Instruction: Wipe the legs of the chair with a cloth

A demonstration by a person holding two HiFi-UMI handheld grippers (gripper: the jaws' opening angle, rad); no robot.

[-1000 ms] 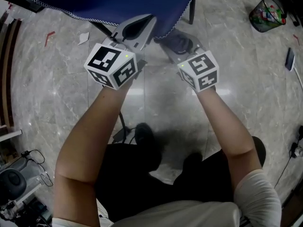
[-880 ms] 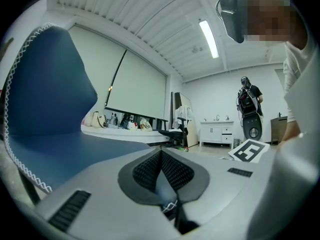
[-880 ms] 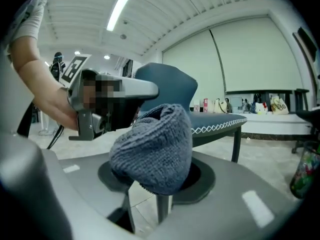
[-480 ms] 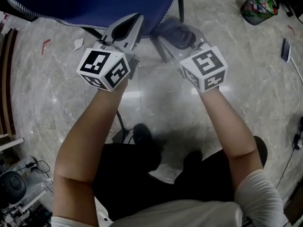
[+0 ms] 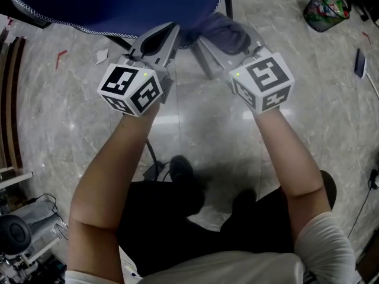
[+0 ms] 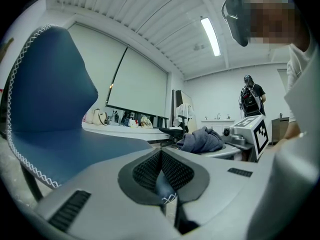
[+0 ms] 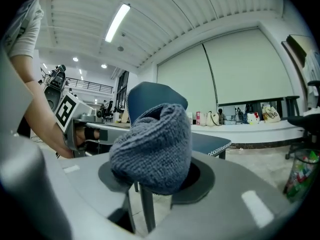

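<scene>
Right hand-held gripper (image 5: 228, 40) slid cloth (image 7: 152, 149) farther along leg (image 5: 203, 62).

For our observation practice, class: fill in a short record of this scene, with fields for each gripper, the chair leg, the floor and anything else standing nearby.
Left gripper: shut on the stitched edge of the blue chair seat
Right gripper: shut on a bunched grey cloth
Chair leg: dark, runs down from under the cloth; contact unclear
Floor: pale marbled tiles
Bin: wire, coloured litter inside, ahead on the person's right
</scene>
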